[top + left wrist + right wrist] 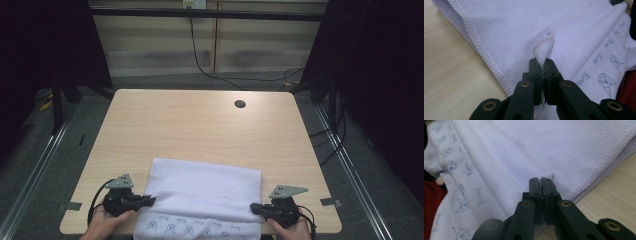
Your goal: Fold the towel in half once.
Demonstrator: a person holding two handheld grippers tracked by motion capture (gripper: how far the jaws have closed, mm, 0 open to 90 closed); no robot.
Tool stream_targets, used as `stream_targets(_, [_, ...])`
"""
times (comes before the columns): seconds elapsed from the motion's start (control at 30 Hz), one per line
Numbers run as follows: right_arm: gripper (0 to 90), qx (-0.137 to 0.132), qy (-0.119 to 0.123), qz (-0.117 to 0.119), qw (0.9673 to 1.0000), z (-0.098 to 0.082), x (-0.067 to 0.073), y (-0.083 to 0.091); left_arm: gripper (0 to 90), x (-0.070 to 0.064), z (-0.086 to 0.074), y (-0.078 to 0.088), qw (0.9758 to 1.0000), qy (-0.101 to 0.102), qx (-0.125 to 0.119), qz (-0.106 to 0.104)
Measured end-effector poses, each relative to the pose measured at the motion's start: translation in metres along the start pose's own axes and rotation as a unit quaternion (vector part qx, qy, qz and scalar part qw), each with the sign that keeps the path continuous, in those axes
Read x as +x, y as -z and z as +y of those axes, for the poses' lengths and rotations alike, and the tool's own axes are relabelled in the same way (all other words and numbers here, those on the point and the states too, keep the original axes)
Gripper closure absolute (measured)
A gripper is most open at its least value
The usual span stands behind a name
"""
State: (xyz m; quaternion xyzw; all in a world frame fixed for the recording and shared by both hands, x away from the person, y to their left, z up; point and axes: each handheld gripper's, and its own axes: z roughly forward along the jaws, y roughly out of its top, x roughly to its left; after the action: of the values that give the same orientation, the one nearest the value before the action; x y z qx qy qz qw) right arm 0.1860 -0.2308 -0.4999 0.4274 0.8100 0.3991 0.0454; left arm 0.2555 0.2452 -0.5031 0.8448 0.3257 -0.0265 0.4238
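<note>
Both grippers clamp tight on the towel [205, 192], bottom centre of the table [200, 125]: left gripper [150, 201] pinching a hem, right gripper [254, 207] likewise. Printed lower edge cut off by the frame.

A light wooden table [200, 120] is standing on a grey floor, carrying a white towel [205, 185]. The towel is lying folded across the near middle of the table, its near part, printed with small blue cartoon faces, hanging over the near edge. A round dark hole [240, 104] is sitting in the tabletop toward the far right, well apart from the towel.
</note>
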Motion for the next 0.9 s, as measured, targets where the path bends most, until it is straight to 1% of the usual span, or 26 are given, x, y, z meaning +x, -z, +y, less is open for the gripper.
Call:
stream_targets(0.03, [88.1,-0.004,0.004,-0.003,1.0000,0.000,-0.001,-0.001,86.5,0.000,0.000,-0.001,1.0000,0.001,-0.004,0.005])
stream_targets(0.07, [88.3,-0.009,0.000,-0.005,0.9999,0.000,-0.002,-0.003,86.5,0.002,0.002,-0.002,0.9999,-0.002,-0.005,0.010])
stream_targets(0.1, [88.3,-0.013,0.003,-0.006,0.9999,0.002,-0.004,-0.005,86.6,0.004,0.003,-0.003,0.9999,0.004,-0.008,0.011])
stream_targets(0.13, [88.3,-0.013,0.004,-0.008,0.9999,0.004,-0.007,-0.006,86.6,0.006,0.004,-0.003,0.9998,0.006,-0.009,0.016])
stream_targets(0.2, [88.3,-0.017,0.002,-0.013,0.9998,0.009,-0.014,-0.010,86.6,0.011,0.008,-0.004,0.9996,0.003,-0.010,0.026])
stream_targets(0.27, [88.3,-0.019,-0.001,-0.020,0.9996,0.016,-0.021,-0.014,86.6,0.016,0.013,-0.007,0.9989,-0.006,-0.012,0.044])
stream_targets(0.3, [88.4,-0.020,0.003,-0.025,0.9995,0.021,-0.026,-0.017,86.6,0.019,0.016,-0.009,0.9986,-0.008,-0.014,0.050])
stream_targets(0.33, [88.3,-0.021,0.003,-0.030,0.9993,0.026,-0.030,-0.021,86.6,0.022,0.021,-0.012,0.9976,-0.012,-0.016,0.067])
stream_targets(0.37, [88.3,-0.021,0.000,-0.033,0.9992,0.032,-0.037,-0.025,86.6,0.026,0.026,-0.015,0.9969,-0.021,-0.014,0.075])
stream_targets(0.4, [88.3,-0.021,0.002,-0.042,0.9989,0.039,-0.042,-0.029,86.7,0.029,0.029,-0.017,0.9962,-0.023,-0.014,0.083])
stream_targets(0.43, [88.3,-0.020,0.006,-0.048,0.9986,0.043,-0.045,-0.032,86.7,0.032,0.032,-0.018,0.9957,-0.022,-0.015,0.089])
stream_targets(0.5, [88.3,-0.020,0.009,-0.059,0.9980,0.052,-0.051,-0.038,86.7,0.044,0.039,-0.023,0.9955,-0.011,-0.022,0.091])
stream_targets(0.53, [88.3,-0.019,0.005,-0.062,0.9979,0.057,-0.055,-0.041,86.7,0.048,0.043,-0.025,0.9953,-0.008,-0.024,0.093])
stream_targets(0.6, [88.3,-0.020,0.006,-0.075,0.9969,0.065,-0.062,-0.047,86.7,0.055,0.049,-0.028,0.9950,0.006,-0.026,0.096])
stream_targets(0.63, [88.4,-0.019,0.006,-0.081,0.9965,0.070,-0.064,-0.050,86.7,0.059,0.053,-0.030,0.9947,0.003,-0.026,0.099])
stream_targets(0.67, [88.3,-0.020,0.006,-0.089,0.9958,0.074,-0.067,-0.054,86.7,0.064,0.055,-0.031,0.9947,0.008,-0.028,0.099])
stream_targets(0.77, [88.4,-0.021,-0.004,-0.089,0.9958,0.084,-0.076,-0.061,86.7,0.077,0.064,-0.035,0.9936,0.018,-0.031,0.107])
stream_targets(0.8, [88.3,-0.025,-0.004,-0.086,0.9960,0.086,-0.079,-0.063,86.7,0.082,0.067,-0.037,0.9937,0.024,-0.034,0.104])
stream_targets(0.83, [88.3,-0.027,-0.009,-0.087,0.9958,0.088,-0.082,-0.065,86.6,0.087,0.071,-0.039,0.9936,0.020,-0.034,0.106])
stream_targets(0.87, [88.3,-0.028,-0.007,-0.091,0.9954,0.091,-0.085,-0.067,86.6,0.092,0.075,-0.041,0.9932,0.031,-0.035,0.107])
stream_targets(0.9, [88.3,-0.030,-0.005,-0.093,0.9951,0.094,-0.088,-0.070,86.6,0.095,0.079,-0.043,0.9928,0.034,-0.032,0.111])
